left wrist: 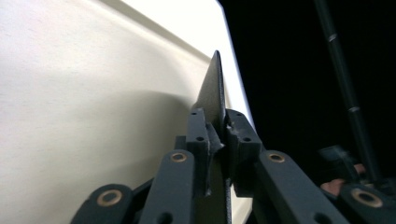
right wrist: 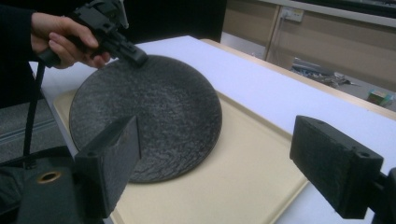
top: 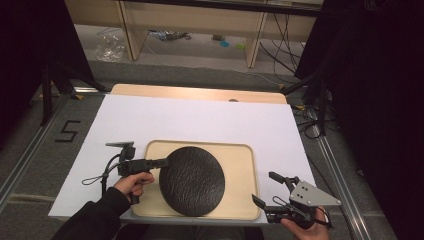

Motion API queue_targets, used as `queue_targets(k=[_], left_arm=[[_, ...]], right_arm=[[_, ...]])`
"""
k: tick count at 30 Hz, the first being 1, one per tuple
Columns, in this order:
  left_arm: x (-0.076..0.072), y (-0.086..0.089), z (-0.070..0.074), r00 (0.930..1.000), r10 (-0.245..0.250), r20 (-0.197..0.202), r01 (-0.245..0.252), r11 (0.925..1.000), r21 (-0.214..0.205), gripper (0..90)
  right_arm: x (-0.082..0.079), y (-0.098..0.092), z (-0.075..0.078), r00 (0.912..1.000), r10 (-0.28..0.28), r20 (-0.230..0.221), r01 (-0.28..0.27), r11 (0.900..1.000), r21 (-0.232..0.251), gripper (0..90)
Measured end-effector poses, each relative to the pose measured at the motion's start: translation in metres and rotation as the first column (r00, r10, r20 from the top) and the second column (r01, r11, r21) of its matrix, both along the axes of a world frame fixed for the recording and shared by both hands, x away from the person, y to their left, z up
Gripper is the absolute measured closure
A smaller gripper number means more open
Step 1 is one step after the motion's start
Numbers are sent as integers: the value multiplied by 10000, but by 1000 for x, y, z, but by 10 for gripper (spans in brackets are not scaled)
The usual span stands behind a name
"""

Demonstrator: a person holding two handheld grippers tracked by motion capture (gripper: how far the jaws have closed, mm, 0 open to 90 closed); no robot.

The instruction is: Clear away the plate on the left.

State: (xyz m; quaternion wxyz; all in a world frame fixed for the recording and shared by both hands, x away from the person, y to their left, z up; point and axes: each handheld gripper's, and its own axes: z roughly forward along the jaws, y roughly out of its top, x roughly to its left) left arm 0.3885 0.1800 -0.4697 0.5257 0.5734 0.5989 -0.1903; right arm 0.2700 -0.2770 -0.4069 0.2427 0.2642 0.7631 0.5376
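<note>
Table (top: 200, 117) is carrying a white sheet, giving a plain contrasting work surface. Beige tray (top: 240, 165) is sitting on it near the person's edge, within reach of both hands.

Black round plate (top: 192, 180) is lying in the left half of the tray, its near edge reaching the tray's front rim. Judging by the right gripper view, the far-left edge is riding a bit higher than the rest, so the plate is probably being tilted or lifted from that side rather than lying flat.

Left gripper (top: 162, 162) is coming in sideways, level with the rim, and its jaws are clenched on the plate's edge; the left gripper view is showing the thin edge of the plate (left wrist: 212, 91) pinched between the two pads. Side-on approach makes sense: the rim is the only thin part the jaws can grip.

Right gripper (top: 270, 189) is hovering at the tray's near right corner, apart from the plate, jaws spread wide and gripping nothing. Likely waiting to support or take the opposite rim.
</note>
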Motion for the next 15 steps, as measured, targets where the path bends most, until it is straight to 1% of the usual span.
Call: queue_targets(k=[1,2,3,4,5,6,7,8,9,10,11,12,14,15], left_arm=[[1,0,-2,9998,-53,201,48,9996,274,832],[1,0,-2,9997,-176,175,171,9993,323,833],[0,-3,-2,9993,-382,20,380,9982,461,837],[-1,-5,-2,9993,-369,15,367,9971,673,843],[-1,-6,-3,9975,-669,224,651,9952,735,844],[1,-6,-4,9943,-991,396,952,9914,901,846],[0,-9,-3,9944,-1001,345,963,9905,985,848],[0,-11,-3,9929,-1071,515,996,9864,1305,851],[-1,-12,-3,9936,-996,535,907,9846,1497,851],[0,-11,-4,9931,-1067,485,980,9830,1553,847],[0,-10,-4,9928,-1133,394,1055,9812,1615,844],[0,-9,-5,9911,-1272,388,1192,9792,1643,840],[0,-11,-6,9925,-1166,369,1076,9757,1910,835],[0,-11,-6,9920,-1212,356,1119,9738,1979,831]], right_arm=[[0,-1,1,9999,90,-58,-91,9999,-57,177],[0,0,0,10000,33,-30,-33,10000,-51,177],[0,0,-1,10000,16,-57,-16,10000,-68,177],[-1,-1,0,9999,63,-145,-65,9999,-126,177],[-1,0,0,9999,46,-96,-47,10000,-55,177],[-1,0,1,9998,136,-113,-136,9999,-51,177],[0,-1,1,9999,142,-83,-143,9999,-66,177],[0,-1,0,9999,91,-87,-93,9999,-134,177],[0,-1,0,9999,73,-99,-75,9999,-140,177],[-1,0,0,9999,59,-101,-59,10000,-48,177],[-1,-1,0,9999,107,-88,-107,9999,-73,177],[0,-1,1,9998,161,-66,-161,9998,-95,178],[0,-1,0,10000,55,-75,-56,9999,-104,178],[0,-1,0,10000,35,-50,-35,9999,-102,178]])
